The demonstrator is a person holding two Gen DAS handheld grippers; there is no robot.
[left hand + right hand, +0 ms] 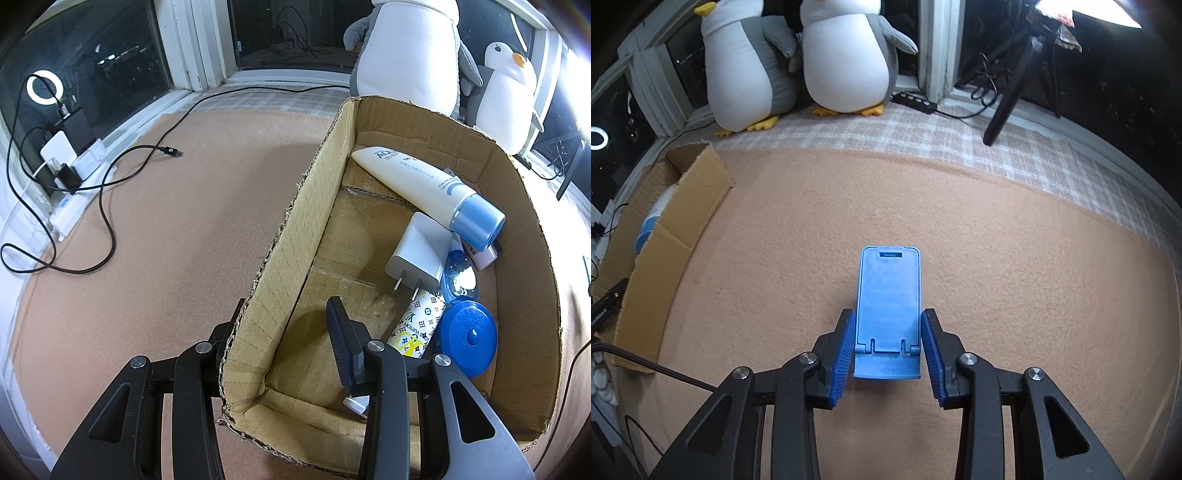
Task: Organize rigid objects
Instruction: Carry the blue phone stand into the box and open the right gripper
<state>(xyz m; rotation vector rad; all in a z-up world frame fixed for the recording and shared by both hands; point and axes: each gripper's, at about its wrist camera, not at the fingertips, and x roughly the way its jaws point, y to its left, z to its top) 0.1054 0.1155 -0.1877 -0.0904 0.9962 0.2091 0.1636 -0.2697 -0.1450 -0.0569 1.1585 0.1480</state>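
Note:
A cardboard box (295,236) holds a white tube with a blue cap (424,184), a white charger plug (421,251), a patterned cylinder (417,325), a round blue case (467,338) and other small items. My left gripper (280,339) is open and straddles the box's left wall, right finger (343,347) inside, left finger hidden outside. In the right wrist view a light blue phone stand (888,314) lies on the tan mat. My right gripper (888,354) is open with a finger on each side of the stand's near end, close to it.
Two plush penguins (798,59) stand at the window. A black cable (110,206) and power strip with chargers (70,166) lie left of the box. A black tripod leg (1008,99) and a power strip (916,101) are at the back right. The box (665,236) sits left of the stand.

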